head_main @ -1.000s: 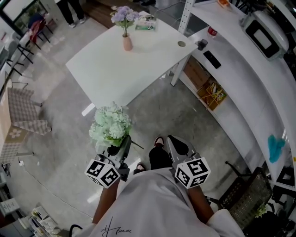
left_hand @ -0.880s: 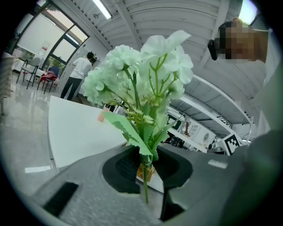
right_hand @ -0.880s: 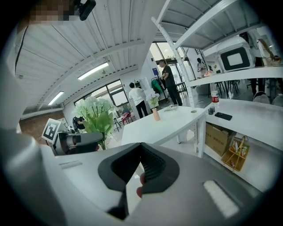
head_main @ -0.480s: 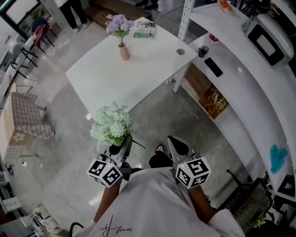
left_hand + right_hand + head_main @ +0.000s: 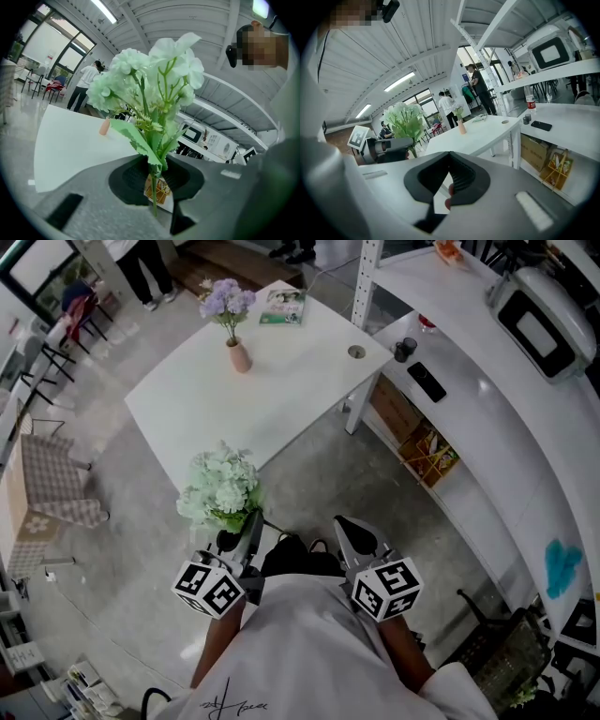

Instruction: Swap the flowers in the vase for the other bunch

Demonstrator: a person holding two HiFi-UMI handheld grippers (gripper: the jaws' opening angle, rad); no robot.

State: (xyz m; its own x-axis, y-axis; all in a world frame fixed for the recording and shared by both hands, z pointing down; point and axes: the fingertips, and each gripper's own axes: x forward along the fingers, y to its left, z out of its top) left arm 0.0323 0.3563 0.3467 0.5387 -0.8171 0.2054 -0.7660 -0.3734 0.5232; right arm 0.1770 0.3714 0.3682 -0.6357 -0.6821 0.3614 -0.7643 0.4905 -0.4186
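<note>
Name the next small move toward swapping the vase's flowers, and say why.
Probably step up to the table, so the right gripper, shut and empty, can reach the purple flowers. They stand in the vase toward the table's far side, seemingly out of reach, while the left gripper is shut on the stem of the white bunch.

white table [image 5: 197,418] ahead of me on grey floor [image 5: 122,559]. booklet [image 5: 281,306] flat at its far corner, round cable hole [image 5: 356,352] near right corner. long white counter [image 5: 487,427] along my right: dark cup [image 5: 405,350], black phone [image 5: 427,381] near it, small red-and-white bottle [image 5: 427,322] behind. boxy appliance [image 5: 536,324] on upper shelf. teal cloth [image 5: 560,568] nearer me. open box [image 5: 427,451] under counter. checked chair [image 5: 52,474] at my left. person [image 5: 141,268] standing beyond table.
</note>
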